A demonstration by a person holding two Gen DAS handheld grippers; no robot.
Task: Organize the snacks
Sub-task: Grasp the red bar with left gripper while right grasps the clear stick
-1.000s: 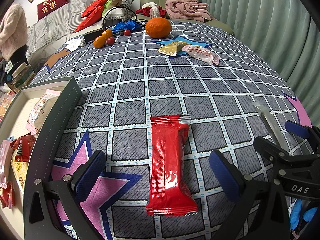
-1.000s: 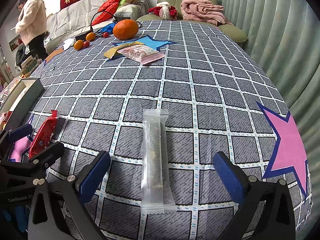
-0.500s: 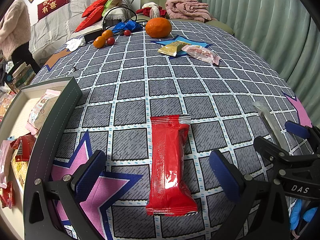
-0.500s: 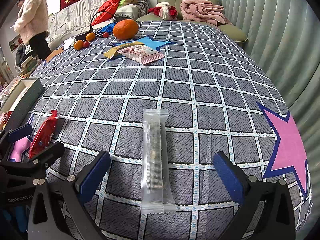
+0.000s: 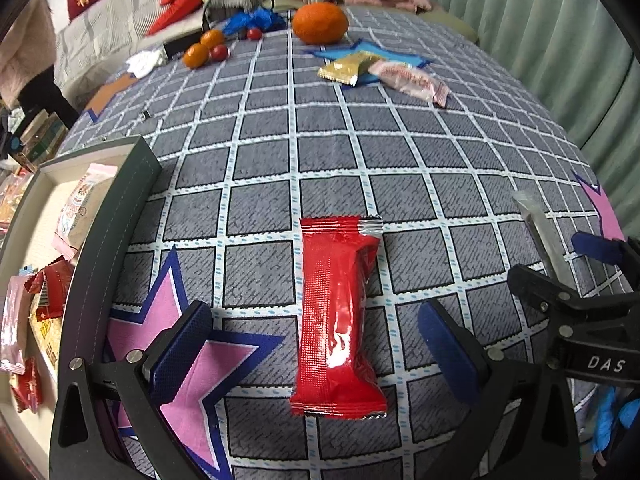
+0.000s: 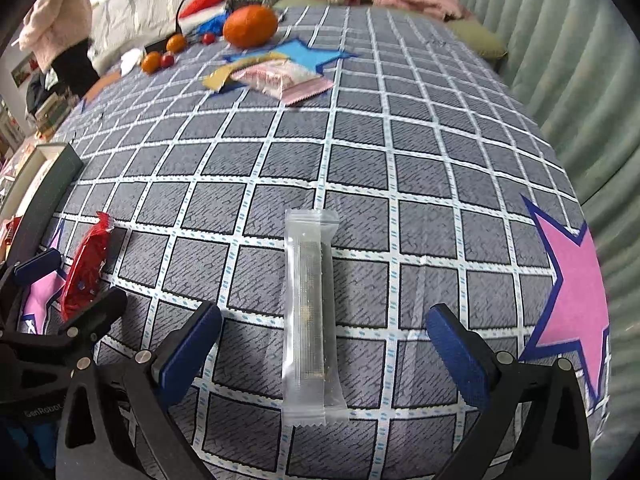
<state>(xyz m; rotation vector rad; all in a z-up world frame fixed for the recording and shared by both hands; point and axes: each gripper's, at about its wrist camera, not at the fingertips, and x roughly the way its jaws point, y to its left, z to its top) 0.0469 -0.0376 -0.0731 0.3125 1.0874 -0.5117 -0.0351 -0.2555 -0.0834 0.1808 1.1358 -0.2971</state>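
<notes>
A red snack bar (image 5: 340,312) lies on the checked tablecloth between the open fingers of my left gripper (image 5: 316,348); it also shows in the right wrist view (image 6: 86,268). A clear-wrapped snack bar (image 6: 310,316) lies between the open fingers of my right gripper (image 6: 324,348); it also shows at the right in the left wrist view (image 5: 540,236). Both grippers are empty and hover low over the bars. A dark box (image 5: 116,240) at the left holds several snack packets.
A gold packet (image 5: 348,68) and a pink-white packet (image 5: 408,80) lie far across the table by a large orange (image 5: 320,22). Small oranges and cherry tomatoes (image 5: 204,48) sit at far left. The table's edge curves away at the right, near green curtains.
Both views have shifted slightly forward and down toward the bars. The bars have not moved and both grippers stay open.
</notes>
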